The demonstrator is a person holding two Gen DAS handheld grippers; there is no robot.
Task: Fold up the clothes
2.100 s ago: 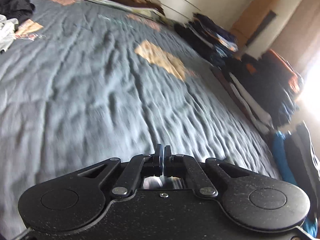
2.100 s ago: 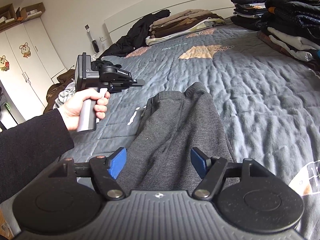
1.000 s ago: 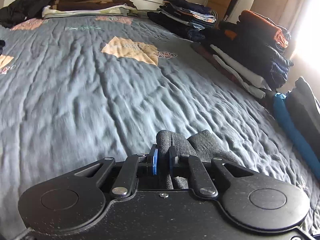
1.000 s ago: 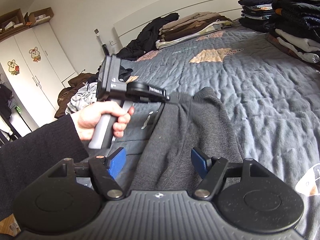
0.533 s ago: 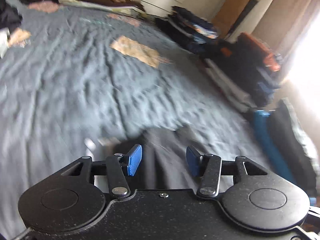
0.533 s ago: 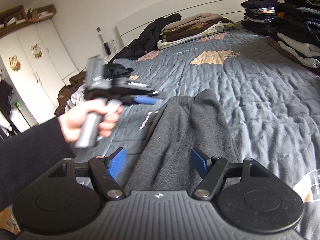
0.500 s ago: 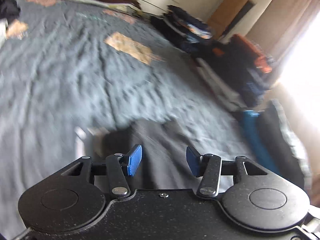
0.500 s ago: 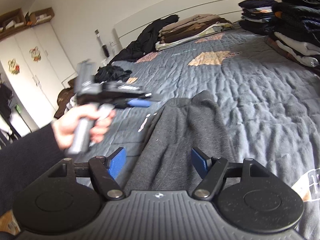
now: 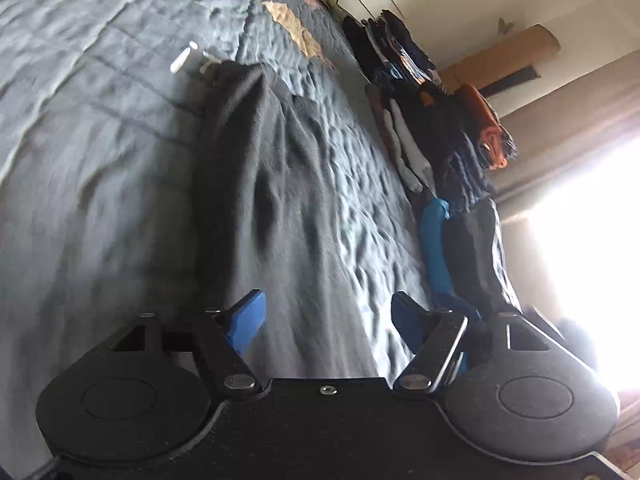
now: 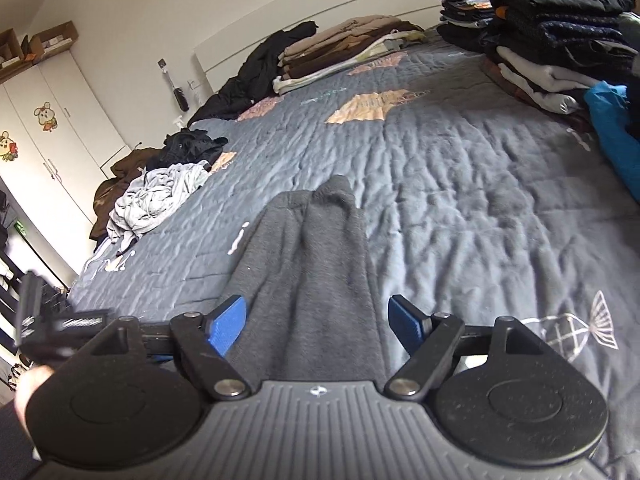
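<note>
The grey sweatpants (image 10: 308, 276) lie lengthwise on the bed (image 10: 460, 184), near its foot edge, with wide bare quilt to their right. Both the left gripper (image 9: 326, 314) and right gripper (image 10: 316, 320) have their jaws spread wide and empty above the cloth. Folded stacks (image 10: 560, 40) line the right edge; crumpled clothes (image 10: 156, 196) crowd the left edge.

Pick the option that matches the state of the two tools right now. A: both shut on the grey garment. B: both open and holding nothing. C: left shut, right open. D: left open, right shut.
B: the left tool and right tool each show blue pads spread wide apart, with the grey garment lying flat on the bed between them, ungripped.
</note>
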